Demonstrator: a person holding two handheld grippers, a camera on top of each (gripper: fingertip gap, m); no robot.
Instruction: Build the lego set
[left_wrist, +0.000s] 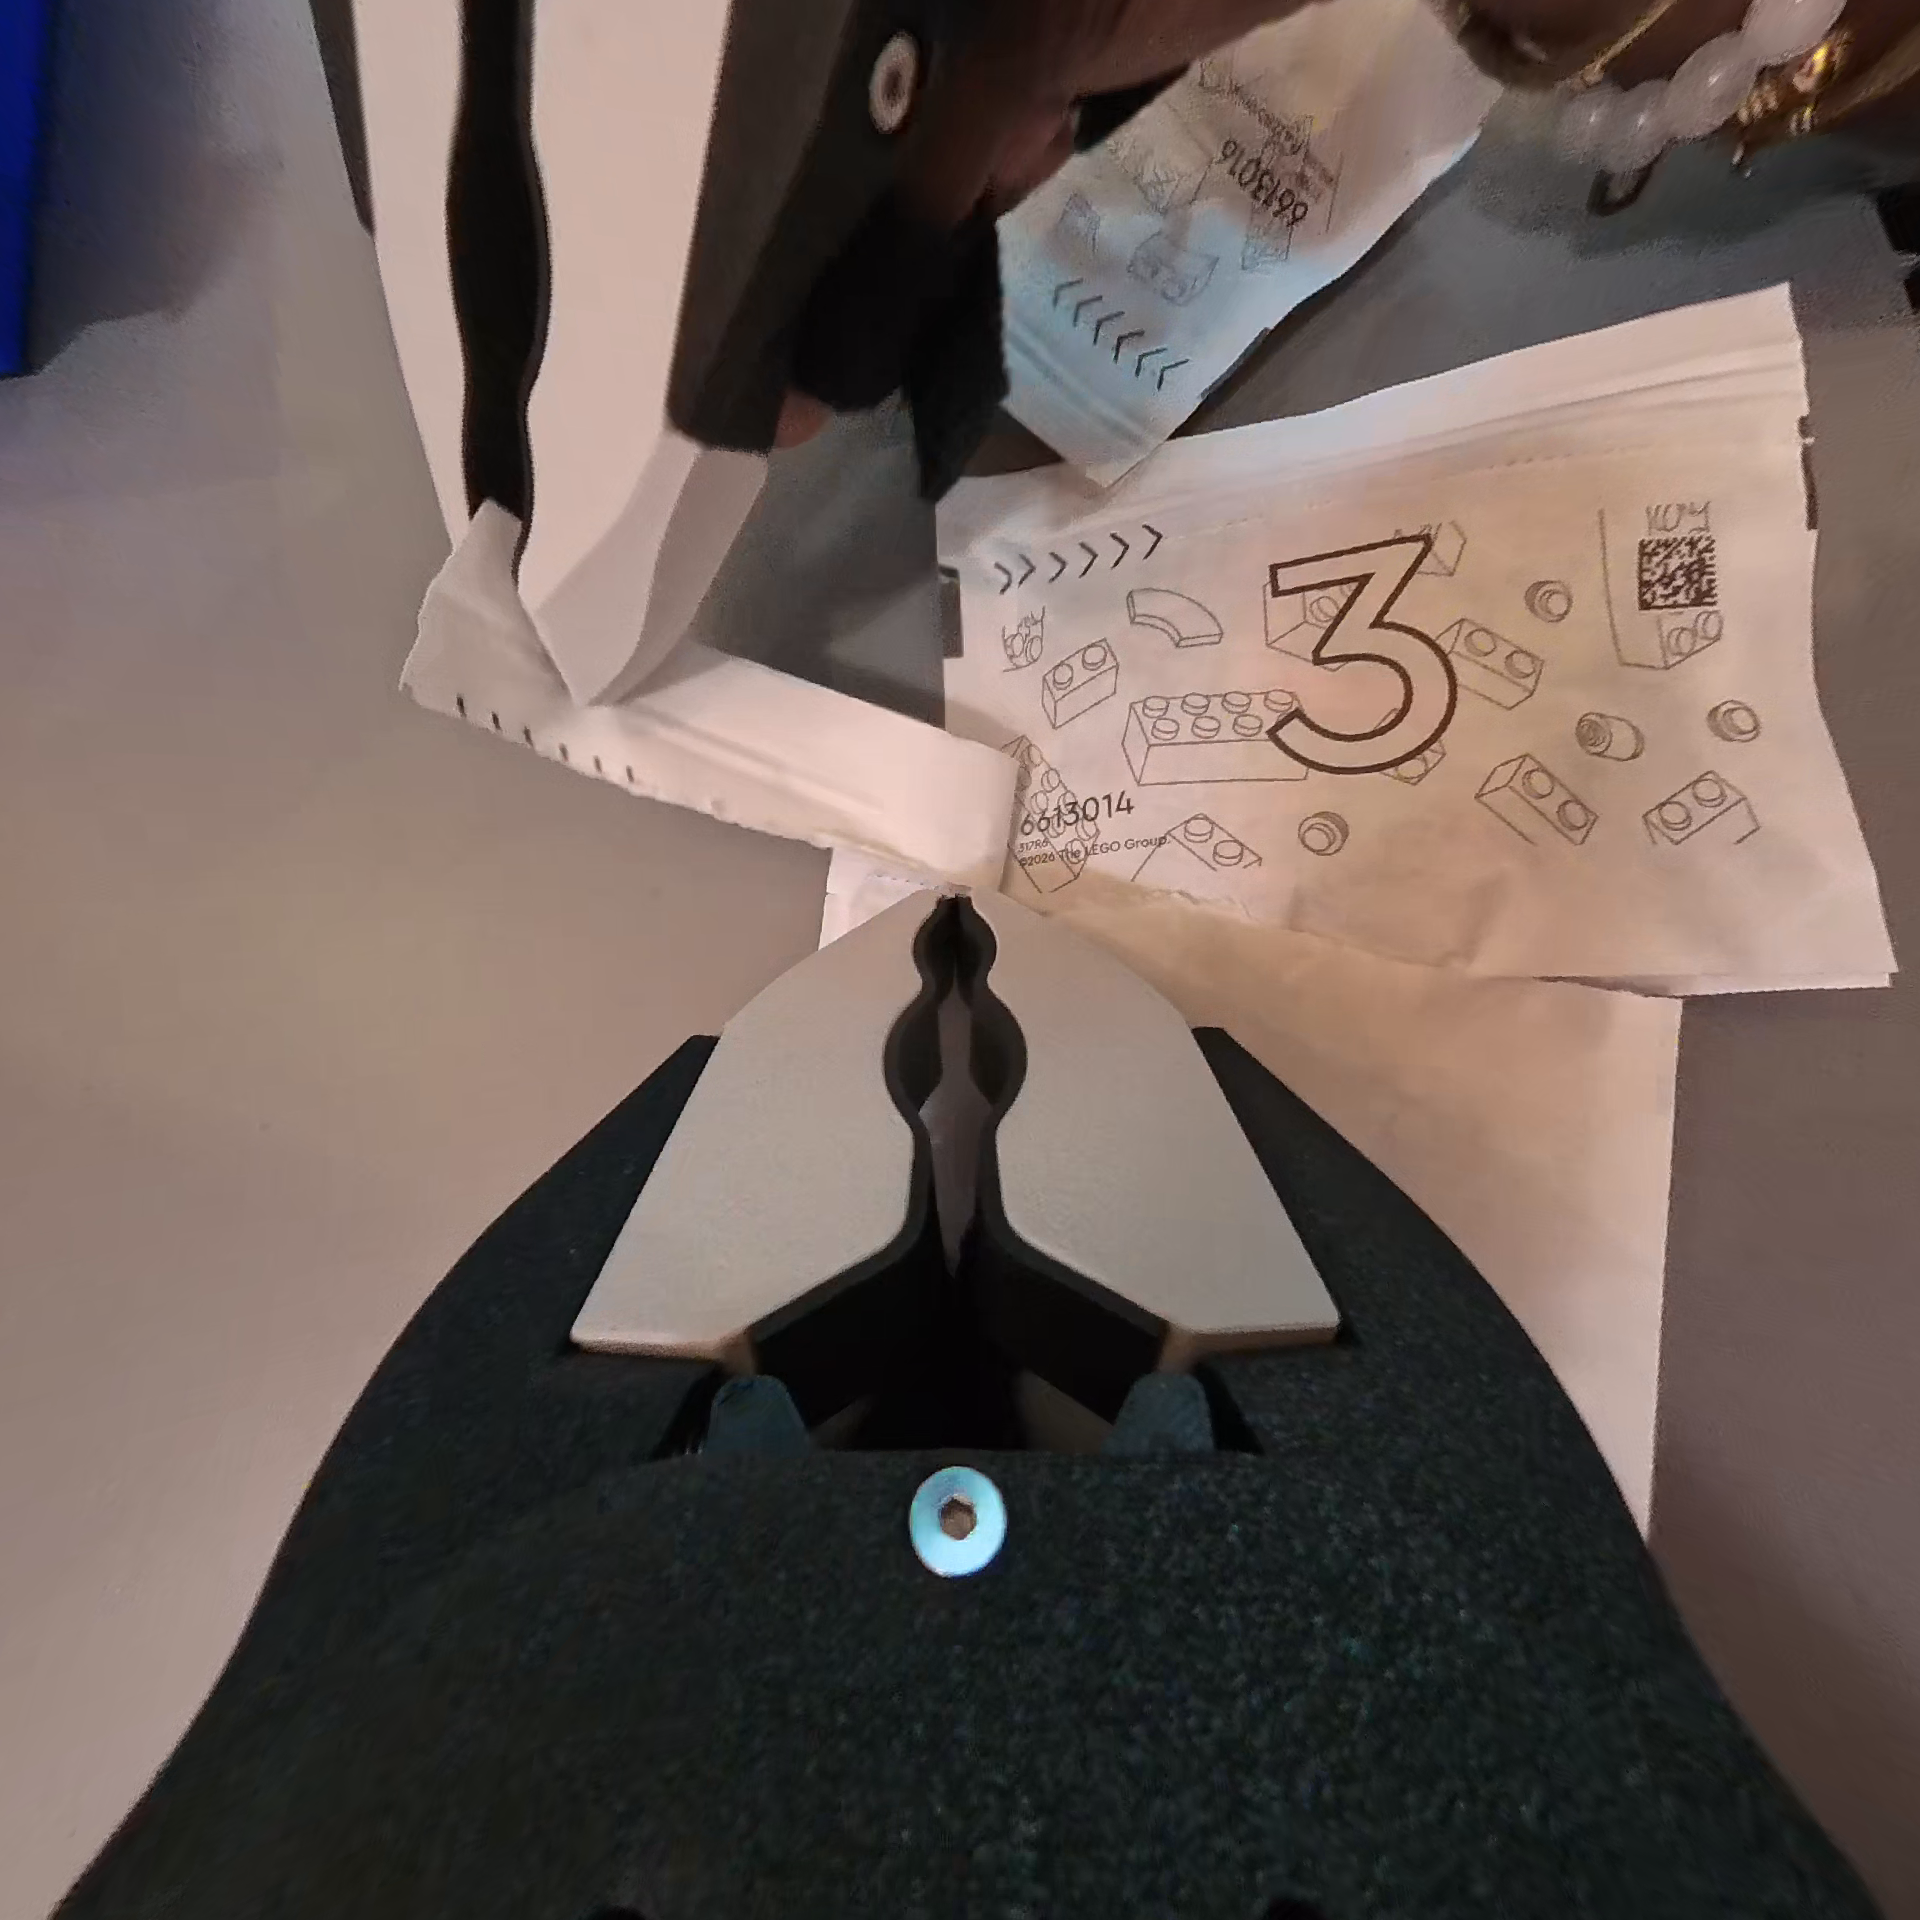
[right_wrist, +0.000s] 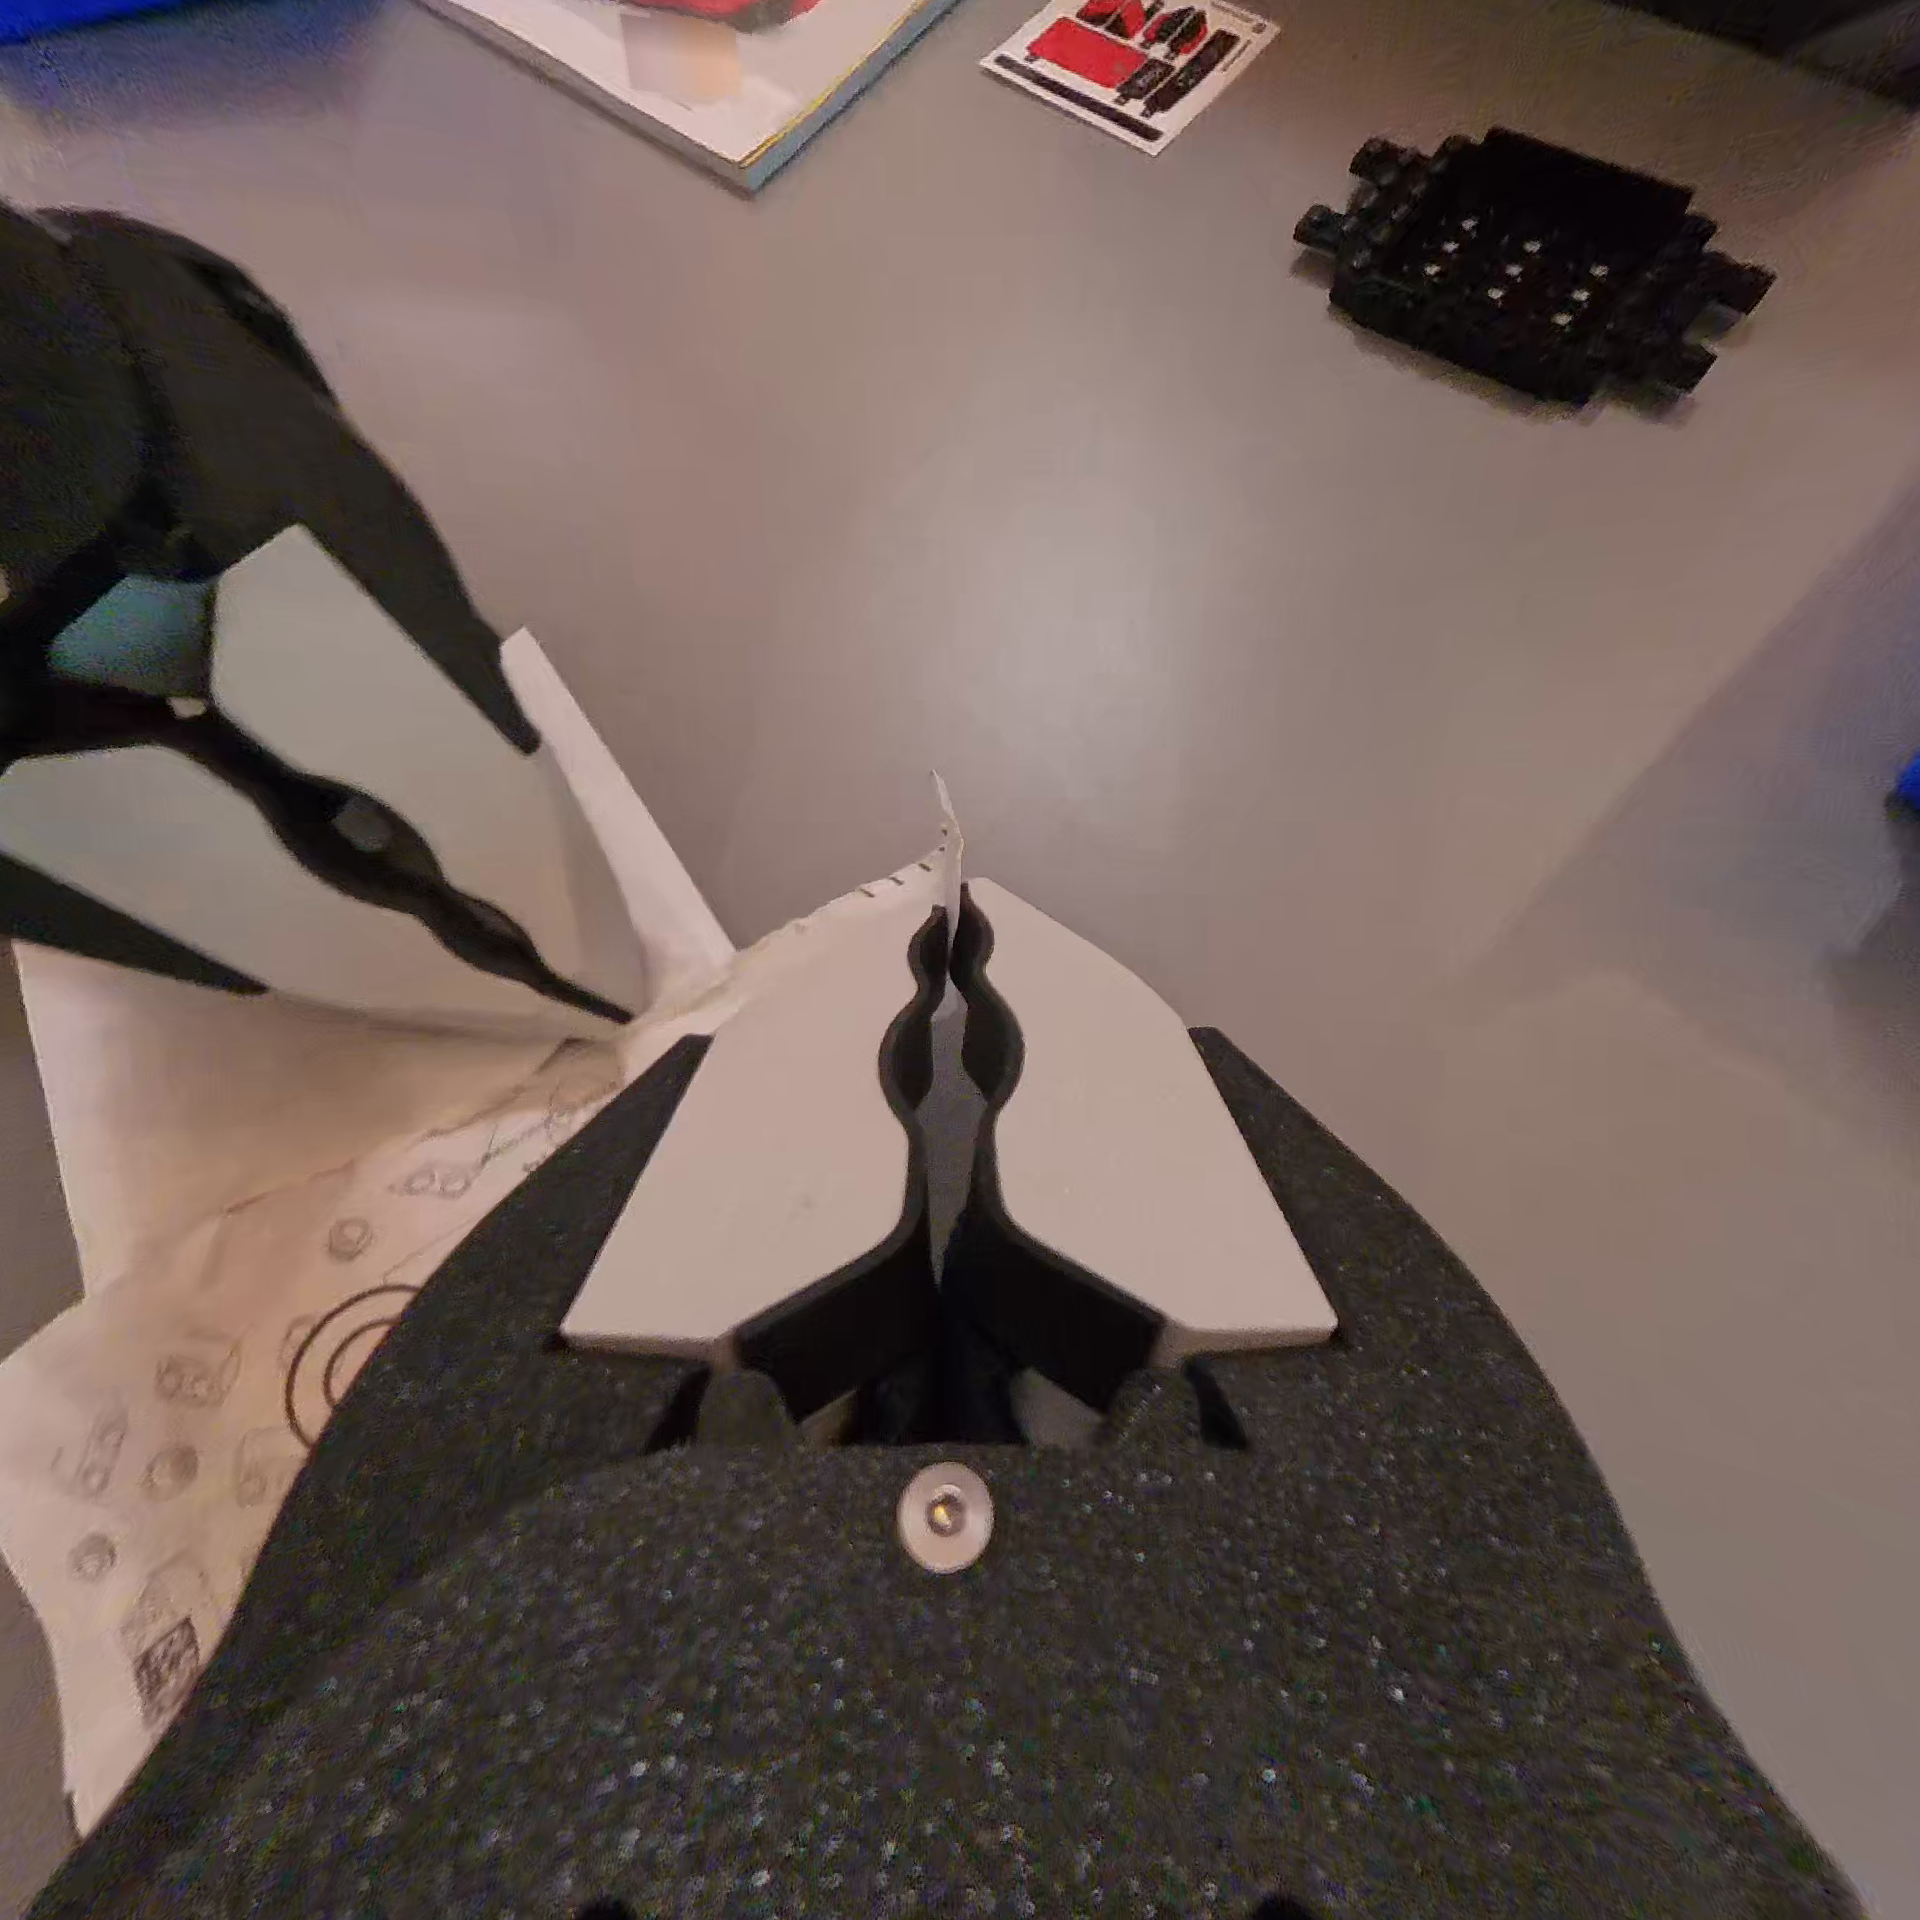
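Grey tabletop (right_wrist: 1195, 623) carries a printed paper bag (left_wrist: 1455, 748). Both the left gripper (left_wrist: 954, 906) and right gripper (right_wrist: 951, 914) pinch its torn strip (left_wrist: 727, 748). Uneven pulling could rip the strip off short, I'd judge.

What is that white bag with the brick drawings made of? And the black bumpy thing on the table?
The bag looks like matte paper: it creases and has a torn, perforated strip. The black piece looks like glossy hard plastic, with shiny studs.

My claw (right_wrist: 951, 914) has rough, speckled black plastic and smooth matt grey fingers (right_wrist: 1081, 1091). The bag (left_wrist: 1455, 727) is thin crinkled paper; the table (right_wrist: 1143, 571) seems smooth, slightly glossy.
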